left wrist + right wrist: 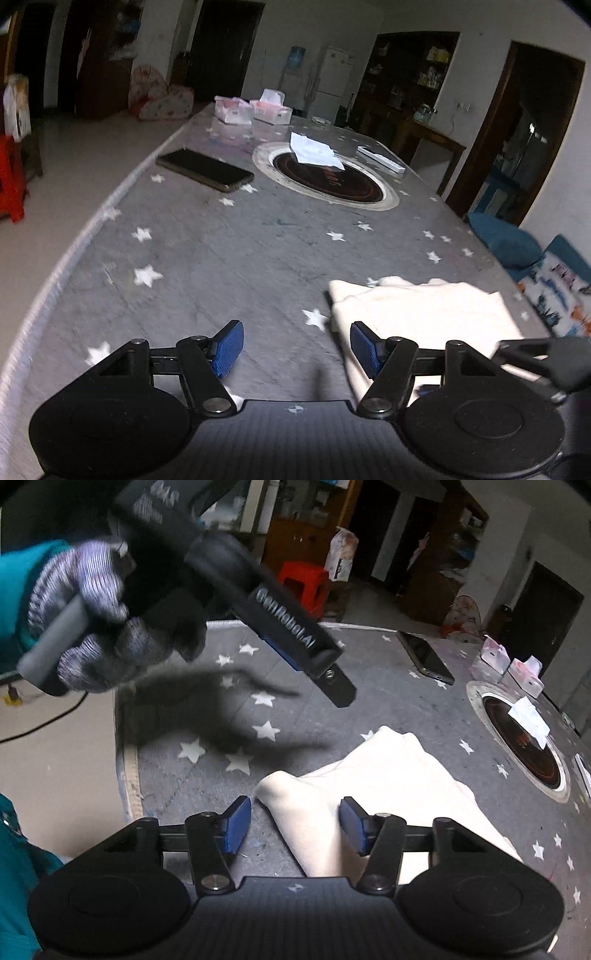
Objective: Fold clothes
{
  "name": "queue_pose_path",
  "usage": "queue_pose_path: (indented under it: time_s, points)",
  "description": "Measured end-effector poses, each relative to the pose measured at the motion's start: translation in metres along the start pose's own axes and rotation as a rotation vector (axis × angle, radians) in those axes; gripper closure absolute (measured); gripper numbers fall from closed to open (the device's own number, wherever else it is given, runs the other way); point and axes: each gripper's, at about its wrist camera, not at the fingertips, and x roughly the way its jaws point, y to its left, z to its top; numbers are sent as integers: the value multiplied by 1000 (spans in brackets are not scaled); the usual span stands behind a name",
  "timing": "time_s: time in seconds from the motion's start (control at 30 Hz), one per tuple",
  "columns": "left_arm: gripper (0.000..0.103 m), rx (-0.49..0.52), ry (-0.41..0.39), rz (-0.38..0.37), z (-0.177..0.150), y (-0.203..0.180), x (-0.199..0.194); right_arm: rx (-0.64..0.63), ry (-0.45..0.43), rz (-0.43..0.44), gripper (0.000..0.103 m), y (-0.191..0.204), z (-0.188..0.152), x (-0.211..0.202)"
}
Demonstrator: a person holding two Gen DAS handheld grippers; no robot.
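Left wrist view: left gripper (295, 349) spread wide, empty, cream garment (424, 317) at two o'clock on starred table (221, 258). Right gripper (293, 825) equally agape over a corner (273, 786). Risk: pinching one layer only, dragging the fold apart.

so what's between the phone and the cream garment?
Only bare star-print tablecloth between the phone and the cream garment, per the left wrist view.

Phone (205, 170), tissue boxes (254, 107), star-patterned table (229, 258).
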Motion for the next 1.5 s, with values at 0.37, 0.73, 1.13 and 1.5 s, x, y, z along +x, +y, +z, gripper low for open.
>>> queue_pose_path:
  time_s: [0.37, 0.73, 1.13, 1.5]
  points:
    - [29, -326, 89, -151, -2, 10, 20, 133, -46, 17, 84, -25, 3, -15]
    - [24, -581, 155, -233, -4, 10, 43, 253, -124, 45, 85, -51, -2, -39]
    - [76, -697, 219, -299, -11, 6, 72, 298, -153, 83, 85, -53, -8, -38]
    - [82, -572, 205, -261, -9, 0, 72, 470, -151, -66, 67, -91, -53, -60]
